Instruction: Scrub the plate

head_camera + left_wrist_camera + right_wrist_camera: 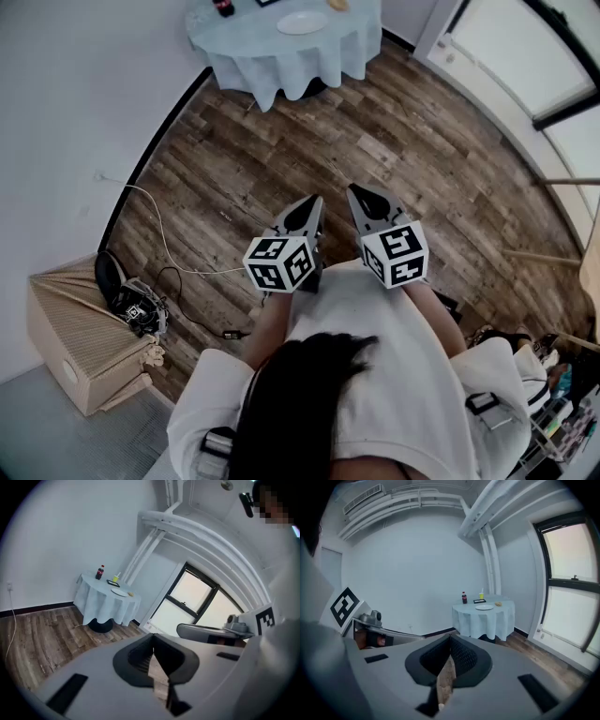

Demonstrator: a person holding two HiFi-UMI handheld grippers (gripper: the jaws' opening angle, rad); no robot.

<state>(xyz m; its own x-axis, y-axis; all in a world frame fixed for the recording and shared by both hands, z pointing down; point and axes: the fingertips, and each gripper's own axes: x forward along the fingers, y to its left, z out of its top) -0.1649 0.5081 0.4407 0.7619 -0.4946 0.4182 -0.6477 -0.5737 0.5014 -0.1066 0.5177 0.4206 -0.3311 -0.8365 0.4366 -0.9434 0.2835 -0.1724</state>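
In the head view we hold the left gripper (314, 206) and the right gripper (361, 195) side by side over the brown wooden floor (281, 159). The white round plate (302, 22) lies on the far round table with pale blue cloth (281, 61). In the left gripper view its jaws are together, with nothing between. In the right gripper view the jaws are likewise together and empty.
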